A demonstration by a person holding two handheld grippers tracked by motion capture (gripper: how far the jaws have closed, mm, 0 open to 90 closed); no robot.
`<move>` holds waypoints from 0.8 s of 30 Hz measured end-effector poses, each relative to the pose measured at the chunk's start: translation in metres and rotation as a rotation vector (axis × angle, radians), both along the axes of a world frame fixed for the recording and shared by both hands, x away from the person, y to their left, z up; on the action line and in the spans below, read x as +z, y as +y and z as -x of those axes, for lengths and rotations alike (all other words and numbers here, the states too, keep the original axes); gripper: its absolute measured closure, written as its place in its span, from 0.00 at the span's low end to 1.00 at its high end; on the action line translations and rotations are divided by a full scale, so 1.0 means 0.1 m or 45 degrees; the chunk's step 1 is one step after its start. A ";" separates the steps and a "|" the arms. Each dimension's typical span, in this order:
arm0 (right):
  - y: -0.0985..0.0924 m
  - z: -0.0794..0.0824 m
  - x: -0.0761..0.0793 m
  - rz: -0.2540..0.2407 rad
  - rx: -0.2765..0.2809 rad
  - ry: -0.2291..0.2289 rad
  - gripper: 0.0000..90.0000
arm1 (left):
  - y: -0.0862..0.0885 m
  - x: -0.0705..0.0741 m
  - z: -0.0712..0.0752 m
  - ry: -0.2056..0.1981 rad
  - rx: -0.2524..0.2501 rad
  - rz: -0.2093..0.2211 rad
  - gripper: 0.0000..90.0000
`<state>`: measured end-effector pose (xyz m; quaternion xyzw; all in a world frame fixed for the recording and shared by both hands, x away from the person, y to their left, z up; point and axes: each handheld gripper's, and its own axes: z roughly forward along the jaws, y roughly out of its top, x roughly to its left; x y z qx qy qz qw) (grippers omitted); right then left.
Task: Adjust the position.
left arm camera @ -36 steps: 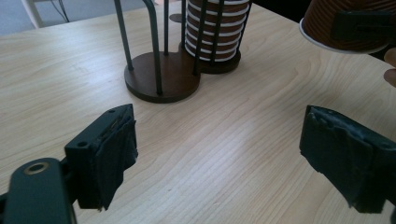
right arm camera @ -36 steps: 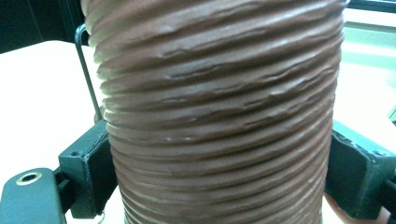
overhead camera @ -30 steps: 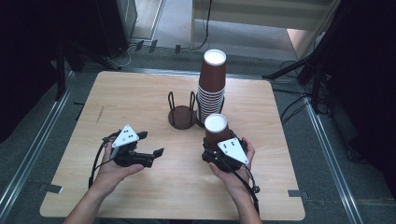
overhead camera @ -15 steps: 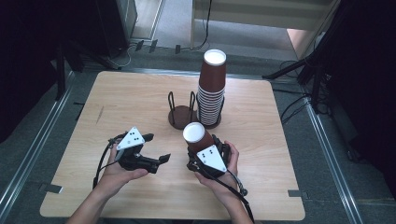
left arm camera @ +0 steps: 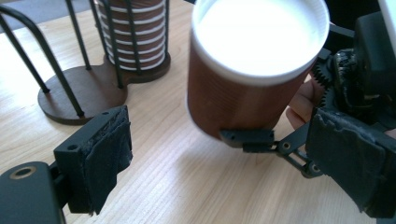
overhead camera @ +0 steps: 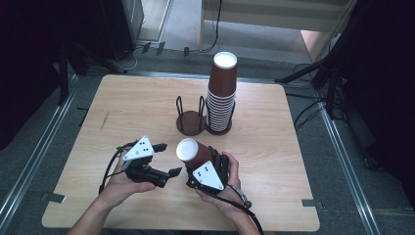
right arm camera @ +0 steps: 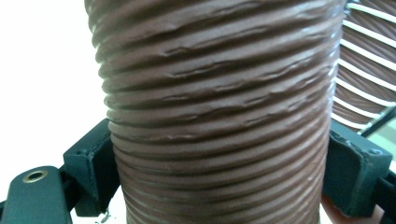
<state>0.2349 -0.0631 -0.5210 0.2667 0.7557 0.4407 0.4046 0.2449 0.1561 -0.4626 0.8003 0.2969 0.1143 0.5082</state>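
Nearest to me, my right gripper [overhead camera: 195, 164] is clamped on a brown ribbed paper cup [overhead camera: 193, 152], a pad pressed to each side of its wall. I hold the cup tipped toward my left, above the wooden surface [overhead camera: 274, 147] at its near middle, with the white rim [left arm camera: 259, 39] facing my left gripper [overhead camera: 172, 172]. The cup's mouth looks plain white to me; I see nothing in it, though glare washes the inside out and I cannot make out its bottom. In the right gripper view the ribbed wall stands so close that the cup's top and base are cut off.

My left gripper sits just beside the cup, low over the surface. Its jaws stand apart and have just been closing a little, with nothing between the pads [left arm camera: 109, 154]; the cup is ahead of them, not touching.

Farther off, near the middle of the surface, stands a dark two-ring wire holder [overhead camera: 190, 117]. Its left ring has a bare round base [left arm camera: 79, 95]. Its right ring holds a tall stack of brown cups [overhead camera: 221, 90], upright, white showing at the top. The stack's lower cups are partly barred by the wires.
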 end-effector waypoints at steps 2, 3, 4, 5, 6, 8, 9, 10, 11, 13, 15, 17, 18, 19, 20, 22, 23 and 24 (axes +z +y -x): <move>0.04 0.02 -0.02 0.026 0.027 -0.012 0.14 | -0.02 0.01 0.01 0.000 -0.014 -0.003 0.09; 0.05 0.03 -0.03 0.028 0.037 -0.011 0.14 | -0.02 0.01 0.02 0.001 -0.011 -0.005 0.11; 0.05 0.03 -0.03 0.028 0.037 -0.011 0.14 | -0.02 0.01 0.02 0.001 -0.011 -0.005 0.13; 0.06 0.04 -0.04 0.036 0.056 -0.014 0.14 | -0.03 0.01 0.02 0.004 -0.023 -0.003 0.13; 0.07 0.05 -0.04 0.039 0.066 -0.017 0.14 | -0.03 0.01 0.02 0.004 -0.023 -0.003 0.14; 0.08 0.06 -0.05 0.044 0.075 -0.019 0.14 | -0.04 0.01 0.02 0.004 -0.022 -0.006 0.14; 0.10 0.08 -0.06 0.058 0.094 -0.026 0.14 | -0.05 0.01 0.03 0.005 -0.026 0.000 0.15; 0.11 0.08 -0.07 0.059 0.101 -0.024 0.14 | -0.05 0.01 0.03 0.005 -0.026 0.000 0.15; 0.12 0.09 -0.07 0.066 0.112 -0.027 0.14 | -0.05 0.01 0.03 0.003 -0.029 -0.002 0.15; 0.14 0.10 -0.08 0.070 0.118 -0.028 0.14 | -0.05 0.01 0.03 0.009 -0.038 -0.012 0.15; 0.15 0.11 -0.09 0.089 0.134 -0.036 0.14 | -0.06 0.00 0.03 0.016 -0.047 -0.018 0.15; 0.17 0.13 -0.10 0.098 0.162 -0.043 0.14 | -0.06 0.00 0.03 0.028 -0.063 -0.017 0.16; 0.17 0.14 -0.10 0.098 0.168 -0.043 0.14 | -0.06 0.00 0.03 0.028 -0.063 -0.017 0.16; 0.17 0.14 -0.10 0.098 0.168 -0.043 0.14 | -0.06 0.00 0.03 0.031 -0.062 -0.028 0.16; 0.18 0.15 -0.10 0.106 0.181 -0.052 0.14 | -0.07 0.00 0.04 0.035 -0.064 -0.041 0.16; 0.19 0.15 -0.11 0.109 0.187 -0.056 0.14 | -0.10 -0.02 0.04 0.051 -0.093 -0.064 0.15; 0.19 0.16 -0.11 0.114 0.193 -0.060 0.14 | -0.11 -0.02 0.05 0.051 -0.100 -0.071 0.15; 0.20 0.16 -0.12 0.122 0.199 -0.066 0.14 | -0.11 -0.02 0.05 0.056 -0.106 -0.082 0.15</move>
